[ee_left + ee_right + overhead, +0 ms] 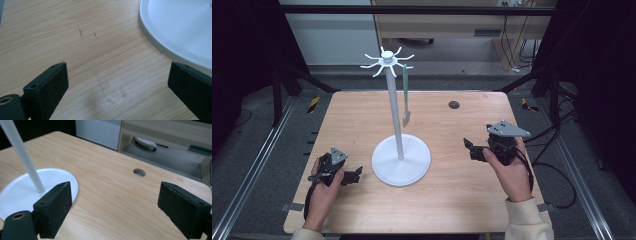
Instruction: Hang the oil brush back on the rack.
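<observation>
A white stand point(395, 107) rises from a round base point(412, 170) in the middle of the table, with a ring of hooks point(387, 59) at its top. From one hook on the right side hangs a pale green utensil point(406, 95). My left gripper point(354, 175) rests low at the front left, open, with bare wood between its jaws and the base point(180, 27) just to its right. On the right my right gripper point(469, 147) is held open and holds nothing; it looks towards the pole point(25, 157) and base point(15, 187).
The wooden table point(452, 200) has a small round hole point(454, 104) at the back right, also seen as the hole point(139, 172) ahead of the right gripper. Black frame bars stand around the table, and cables lie on the floor at the right.
</observation>
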